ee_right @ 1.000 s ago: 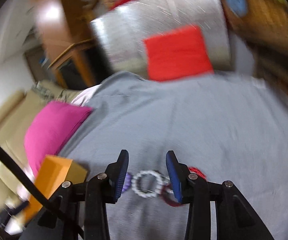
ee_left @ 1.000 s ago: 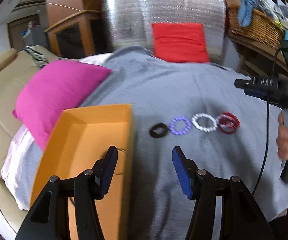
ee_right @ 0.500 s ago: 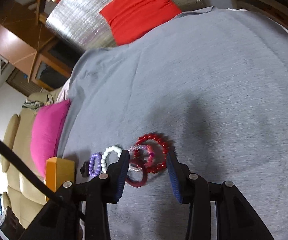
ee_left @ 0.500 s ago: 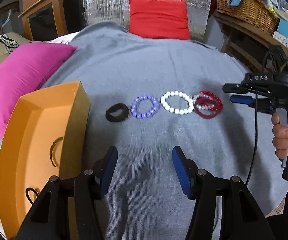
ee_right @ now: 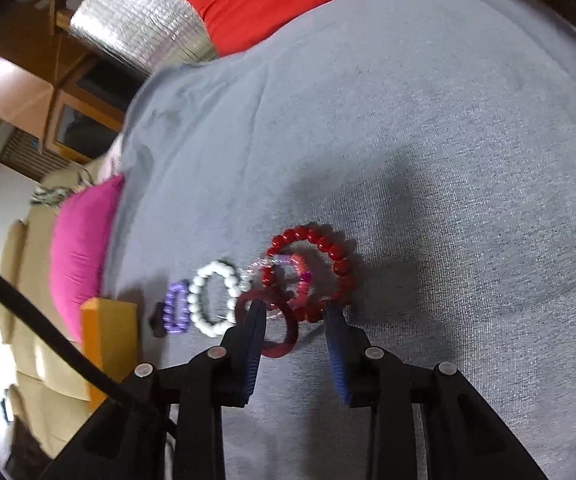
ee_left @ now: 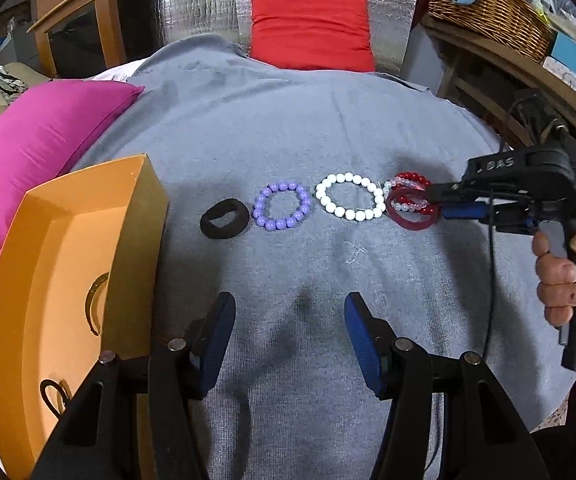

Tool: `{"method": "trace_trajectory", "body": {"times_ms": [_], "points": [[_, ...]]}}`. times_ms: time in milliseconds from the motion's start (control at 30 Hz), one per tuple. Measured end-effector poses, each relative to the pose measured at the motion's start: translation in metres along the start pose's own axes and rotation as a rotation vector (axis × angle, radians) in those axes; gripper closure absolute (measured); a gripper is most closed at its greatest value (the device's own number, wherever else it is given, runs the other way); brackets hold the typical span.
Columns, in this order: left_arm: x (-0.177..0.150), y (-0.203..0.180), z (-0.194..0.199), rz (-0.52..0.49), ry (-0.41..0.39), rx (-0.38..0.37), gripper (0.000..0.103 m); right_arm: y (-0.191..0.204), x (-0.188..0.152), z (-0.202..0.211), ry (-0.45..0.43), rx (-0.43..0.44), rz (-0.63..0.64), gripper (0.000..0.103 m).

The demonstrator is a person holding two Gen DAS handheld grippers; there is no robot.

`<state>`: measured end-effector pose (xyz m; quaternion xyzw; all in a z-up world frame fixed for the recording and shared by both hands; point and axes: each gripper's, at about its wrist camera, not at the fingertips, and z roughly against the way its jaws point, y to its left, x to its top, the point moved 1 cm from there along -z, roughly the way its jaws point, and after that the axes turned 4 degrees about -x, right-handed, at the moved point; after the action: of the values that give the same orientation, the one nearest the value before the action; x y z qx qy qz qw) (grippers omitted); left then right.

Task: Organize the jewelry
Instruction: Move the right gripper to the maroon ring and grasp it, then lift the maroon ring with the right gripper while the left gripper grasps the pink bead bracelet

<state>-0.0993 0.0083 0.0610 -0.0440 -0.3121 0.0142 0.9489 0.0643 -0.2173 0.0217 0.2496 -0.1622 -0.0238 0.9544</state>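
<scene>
On the grey cloth lie a black band (ee_left: pixel 223 218), a purple bead bracelet (ee_left: pixel 282 206), a white bead bracelet (ee_left: pixel 350 196) and a pile of a red bead bracelet (ee_right: pixel 330 256), a clear bead bracelet (ee_right: pixel 266 270) and a dark red bangle (ee_right: pixel 278 330). My right gripper (ee_right: pixel 294 310) is open, its fingertips on either side of the near edge of this pile (ee_left: pixel 410 204). My left gripper (ee_left: pixel 288 312) is open and empty over bare cloth, nearer than the row. The orange box (ee_left: pixel 68 264) at left holds a ring-shaped piece and a small dark loop.
A magenta pillow (ee_left: pixel 40 136) lies left of the box. A red cushion (ee_left: pixel 310 30) leans on a silver panel at the back. A wicker basket (ee_left: pixel 488 4) sits on a wooden shelf at the right. A beige sofa (ee_right: pixel 20 264) is at the far left.
My right gripper has come down and forward to the red pile, which now sits between its open fingertips. My left gripper has swung right from over the box to over the cloth.
</scene>
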Motion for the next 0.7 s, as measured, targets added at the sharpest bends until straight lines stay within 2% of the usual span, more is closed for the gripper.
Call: {"method": "trace_trajectory", "body": {"times_ms": [100, 167, 300, 467, 700], "points": [[0.002, 0.001, 0.0, 0.0, -0.006, 0.003, 0.045, 0.004, -0.003, -0.01, 0.017, -0.029, 0.005, 0.074], [0.004, 0.001, -0.001, -0.007, -0.01, 0.006, 0.046, 0.008, -0.005, -0.011, 0.014, -0.044, 0.032, 0.094], [0.011, -0.004, -0.005, -0.031, -0.011, -0.009, 0.058, 0.005, -0.006, -0.004, -0.028, -0.078, 0.032, 0.097], [0.029, -0.018, -0.013, -0.059, -0.026, -0.063, 0.06, -0.024, 0.0, 0.011, -0.075, -0.081, -0.063, 0.097], [0.06, -0.055, -0.041, -0.134, -0.002, -0.152, 0.06, -0.059, 0.008, 0.029, -0.119, -0.085, -0.194, 0.097]]}}
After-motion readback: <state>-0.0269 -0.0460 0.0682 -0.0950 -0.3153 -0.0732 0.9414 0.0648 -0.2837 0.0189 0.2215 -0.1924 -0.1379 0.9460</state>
